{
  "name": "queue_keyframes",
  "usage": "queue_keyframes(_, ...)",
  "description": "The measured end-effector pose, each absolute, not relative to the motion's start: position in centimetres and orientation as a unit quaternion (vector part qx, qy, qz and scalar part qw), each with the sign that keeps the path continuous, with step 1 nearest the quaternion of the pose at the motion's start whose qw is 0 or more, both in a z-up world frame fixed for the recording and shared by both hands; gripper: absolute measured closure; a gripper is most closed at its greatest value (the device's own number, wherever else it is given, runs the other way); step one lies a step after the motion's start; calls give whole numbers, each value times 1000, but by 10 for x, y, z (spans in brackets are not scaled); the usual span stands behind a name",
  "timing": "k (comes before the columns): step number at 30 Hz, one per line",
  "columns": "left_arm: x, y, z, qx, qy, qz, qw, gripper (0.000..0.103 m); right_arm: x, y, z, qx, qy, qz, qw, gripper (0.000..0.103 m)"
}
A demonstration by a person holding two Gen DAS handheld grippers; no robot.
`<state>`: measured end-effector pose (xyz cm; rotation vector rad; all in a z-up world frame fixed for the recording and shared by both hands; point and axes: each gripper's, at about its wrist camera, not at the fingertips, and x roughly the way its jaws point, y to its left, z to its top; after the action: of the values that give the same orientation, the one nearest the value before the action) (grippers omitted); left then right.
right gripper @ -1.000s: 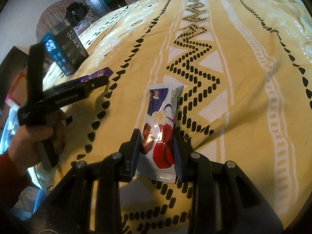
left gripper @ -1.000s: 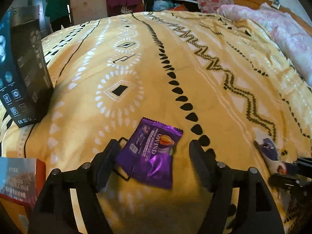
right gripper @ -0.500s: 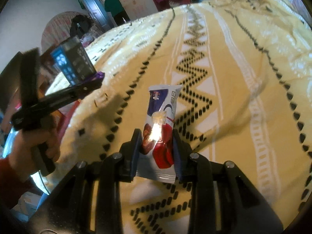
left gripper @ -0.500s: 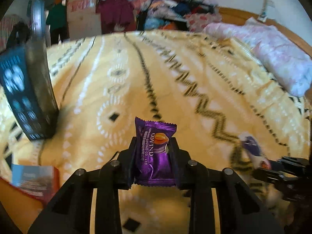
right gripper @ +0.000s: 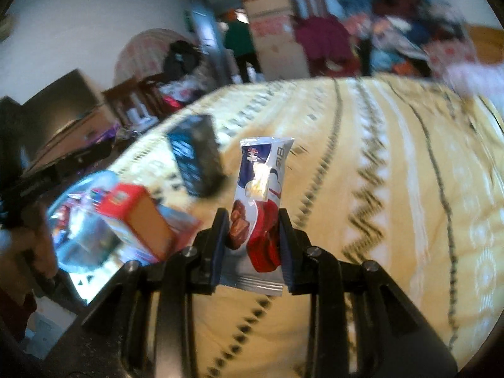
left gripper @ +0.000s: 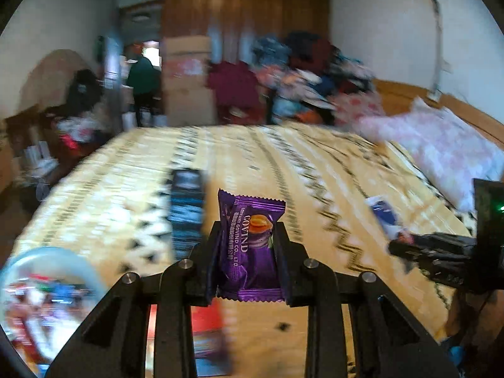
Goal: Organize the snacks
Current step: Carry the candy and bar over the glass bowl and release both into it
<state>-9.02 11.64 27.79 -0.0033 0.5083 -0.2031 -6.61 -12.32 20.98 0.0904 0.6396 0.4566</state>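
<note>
Above the yellow bed [left gripper: 315, 163], the left tongs [left gripper: 249, 252] pinch a purple snack packet [left gripper: 250, 245]; the right tongs [right gripper: 253, 236] clamp a white-and-red snack bar [right gripper: 261, 195].

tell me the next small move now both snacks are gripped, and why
Probably carry both across to the clear container at the left bed edge. The left gripper is shut on the purple snack packet and the right gripper on the white and red snack packet, both clear of the yellow blanket, and the container seems to hold wrapped snacks already.
</note>
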Motion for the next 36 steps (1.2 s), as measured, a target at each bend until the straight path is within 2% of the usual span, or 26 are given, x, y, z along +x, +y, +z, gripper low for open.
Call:
queue_keyframes(10,-134,311,320,-66,210,66,973,72,-55,26,285,6,275,357,893,72)
queue_keyframes(16,-146,407,305,-100,235,131,958,72,-44,127,299,-10,293,434,852,72)
queue_keyframes(23,-141,444,266,-119,280,154,940,72,-31,210,276,-20,346,474,810,72)
queue_keyframes(36,-136,450,250,-118,299,160,933,72,-32,245,253,-22,377,484,789,72)
